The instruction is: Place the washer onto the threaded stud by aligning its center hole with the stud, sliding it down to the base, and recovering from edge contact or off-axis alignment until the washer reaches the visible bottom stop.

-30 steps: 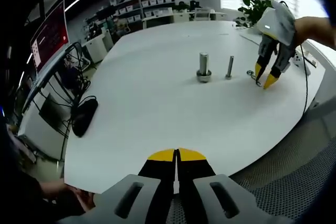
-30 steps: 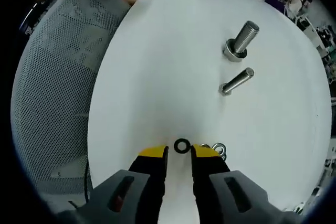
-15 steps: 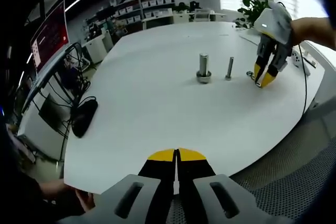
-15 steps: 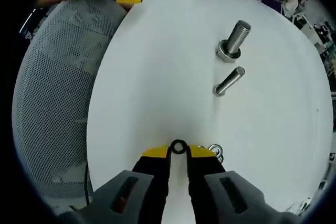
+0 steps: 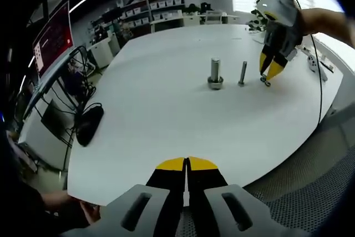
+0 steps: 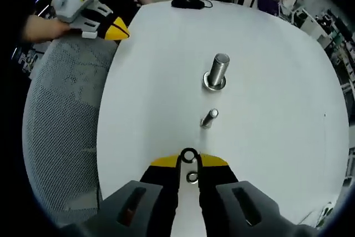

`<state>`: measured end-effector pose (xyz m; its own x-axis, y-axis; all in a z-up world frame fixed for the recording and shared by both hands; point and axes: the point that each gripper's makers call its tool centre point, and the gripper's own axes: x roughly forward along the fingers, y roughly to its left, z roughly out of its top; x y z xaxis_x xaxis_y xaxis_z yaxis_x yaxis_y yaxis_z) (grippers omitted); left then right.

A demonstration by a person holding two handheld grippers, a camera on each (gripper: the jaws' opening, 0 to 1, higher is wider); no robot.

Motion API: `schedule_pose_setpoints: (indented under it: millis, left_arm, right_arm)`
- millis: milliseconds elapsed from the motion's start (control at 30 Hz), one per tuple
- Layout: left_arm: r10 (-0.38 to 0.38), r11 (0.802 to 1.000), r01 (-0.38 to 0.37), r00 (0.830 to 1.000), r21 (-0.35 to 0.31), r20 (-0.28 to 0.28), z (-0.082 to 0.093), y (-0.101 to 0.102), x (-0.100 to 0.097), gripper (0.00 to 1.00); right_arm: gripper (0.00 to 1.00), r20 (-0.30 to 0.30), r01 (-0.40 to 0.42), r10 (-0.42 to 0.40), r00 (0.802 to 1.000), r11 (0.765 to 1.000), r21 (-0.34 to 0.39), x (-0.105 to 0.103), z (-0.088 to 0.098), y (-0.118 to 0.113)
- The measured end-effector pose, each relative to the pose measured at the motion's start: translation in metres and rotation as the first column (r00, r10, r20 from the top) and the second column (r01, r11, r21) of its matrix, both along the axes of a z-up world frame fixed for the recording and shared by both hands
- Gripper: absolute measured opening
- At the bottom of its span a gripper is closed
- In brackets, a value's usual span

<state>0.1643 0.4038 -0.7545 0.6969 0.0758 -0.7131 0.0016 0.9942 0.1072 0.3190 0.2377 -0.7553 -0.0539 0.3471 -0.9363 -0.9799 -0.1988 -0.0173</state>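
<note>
A small black washer [image 6: 189, 155] is pinched between the yellow tips of my right gripper [image 6: 189, 160], which is shut on it and held above the white table [image 6: 277, 137]. Ahead stand a thin upright bolt [image 6: 209, 118] and, beyond it, a thick threaded stud [image 6: 217, 71] in a metal base collar. A spare metal washer [image 6: 192, 177] lies on the table below the jaws. In the left gripper view my right gripper [image 5: 270, 73] hovers just right of the thin bolt [image 5: 242, 72] and the stud [image 5: 215, 73]. My left gripper [image 5: 187, 164] is shut and empty at the table's near edge.
My left gripper [image 6: 105, 23] shows at the table's far corner, held by a hand. A grey mesh chair [image 6: 61, 137] flanks the table. A black computer mouse [image 6: 187, 3] lies at the far edge. Loose washers [image 5: 265, 81] lie under the right gripper.
My right gripper has shut on the black washer, lifted it off the table and swung toward the thin bolt and the stud. The left gripper has stayed put.
</note>
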Motion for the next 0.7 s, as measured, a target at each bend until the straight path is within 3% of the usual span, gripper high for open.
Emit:
schedule_pose_setpoints:
  millis: [700]
  left_arm:
    - [0.004,1.0,-0.004,1.0,-0.004,0.018,0.002,0.0,0.001,0.0]
  right_arm:
    - [0.13,0.071,-0.015,0.013,0.997,0.999,0.031,0.019,0.021,0.03]
